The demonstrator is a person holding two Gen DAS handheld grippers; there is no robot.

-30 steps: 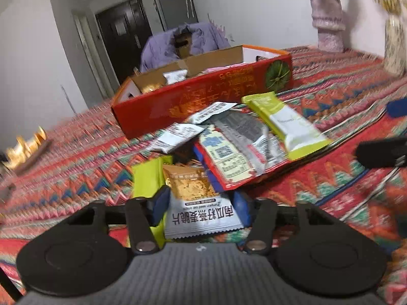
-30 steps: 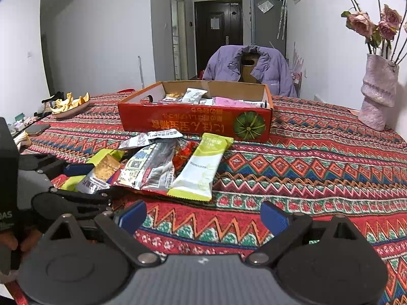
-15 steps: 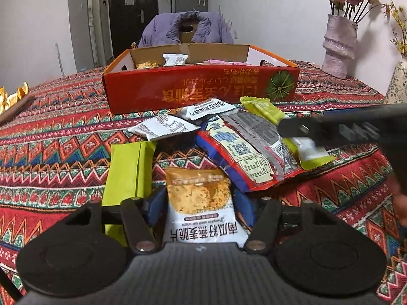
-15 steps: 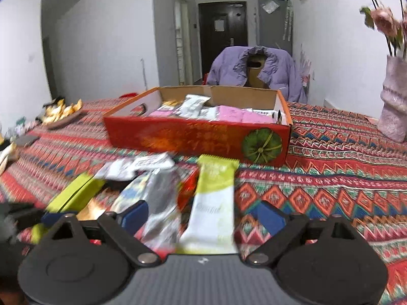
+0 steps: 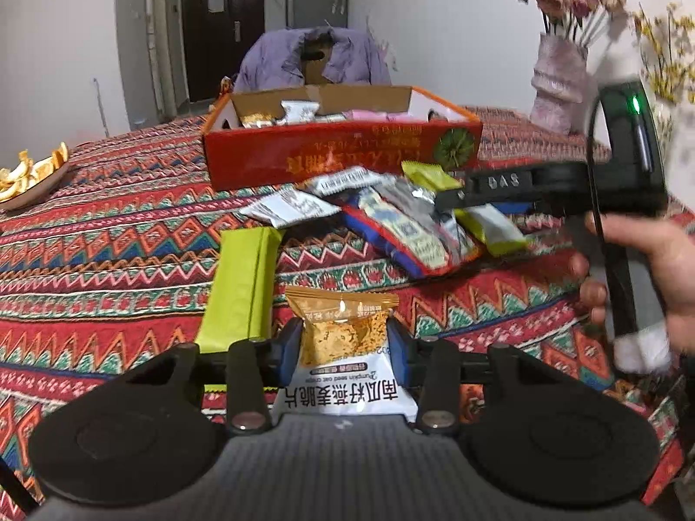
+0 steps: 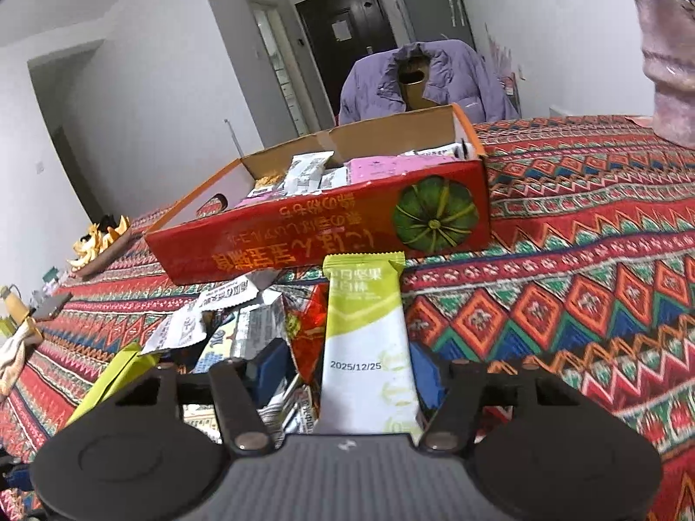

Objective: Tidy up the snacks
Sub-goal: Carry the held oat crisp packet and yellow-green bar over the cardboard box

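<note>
Left tool (image 5: 343, 349) grips the cracker packet (image 5: 343, 347), right tool (image 6: 352, 373) closing along the green bar (image 6: 369, 347), box (image 6: 347, 225) straight ahead.

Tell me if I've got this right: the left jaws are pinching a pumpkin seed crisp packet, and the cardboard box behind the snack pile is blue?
Not quite. The cardboard box is red, with a green pumpkin printed on its front, as the left wrist view shows. The rest holds: the left gripper has its jaws pinching the pumpkin seed crisp packet.

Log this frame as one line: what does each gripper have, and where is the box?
left gripper: jaws closing on pumpkin-seed crisp packet | right gripper: jaws closing around green-white bar | red box: behind pile, partly filled
</note>
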